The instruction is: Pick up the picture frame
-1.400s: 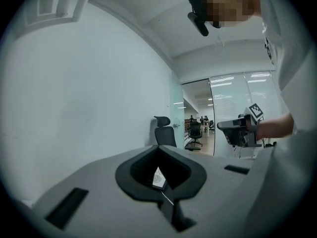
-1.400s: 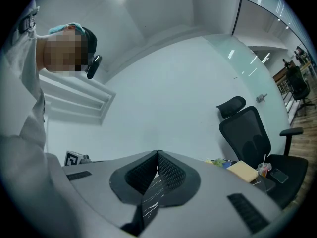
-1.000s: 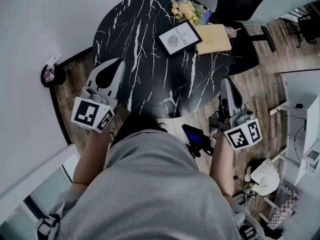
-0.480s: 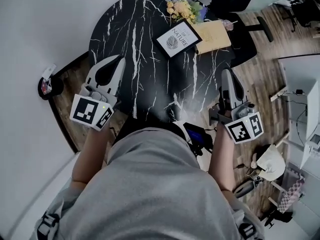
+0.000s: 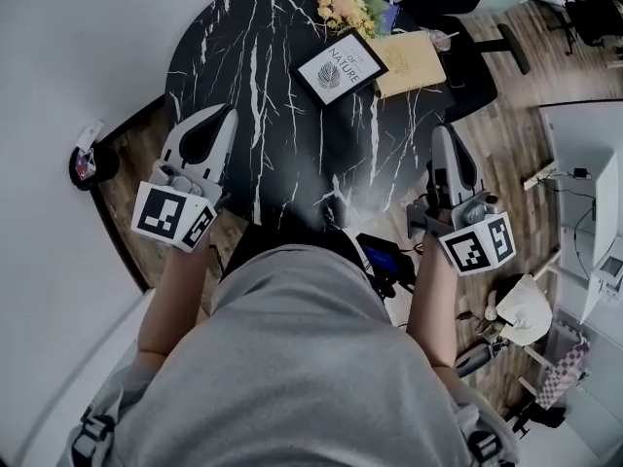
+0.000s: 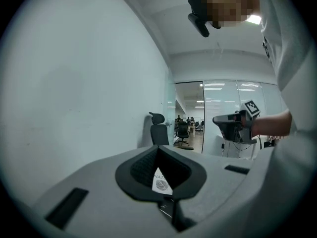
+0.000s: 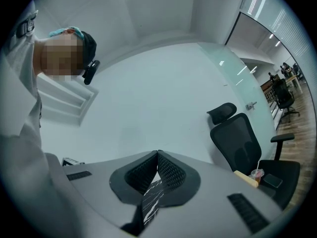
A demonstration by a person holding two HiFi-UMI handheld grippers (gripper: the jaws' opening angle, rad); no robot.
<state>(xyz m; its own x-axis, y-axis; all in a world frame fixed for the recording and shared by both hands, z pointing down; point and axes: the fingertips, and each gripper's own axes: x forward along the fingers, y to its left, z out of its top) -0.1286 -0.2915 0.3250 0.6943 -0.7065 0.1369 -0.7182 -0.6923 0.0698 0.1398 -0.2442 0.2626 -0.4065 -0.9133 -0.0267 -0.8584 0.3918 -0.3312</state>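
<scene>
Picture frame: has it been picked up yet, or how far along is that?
Nothing looks done yet: the picture frame sits far across the table, beside the flowers. In hand: the left gripper and right gripper hover at the near edge, jaws together, empty. Left to do: reach across, open, grip the frame and lift.

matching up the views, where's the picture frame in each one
Head view: picture frame upper centre, on the table, beside the flowers.
Left gripper view: picture frame low centre, small, through the gap below the jaws.
Right gripper view: not in it.
Shared landmark: black office chair.
</scene>
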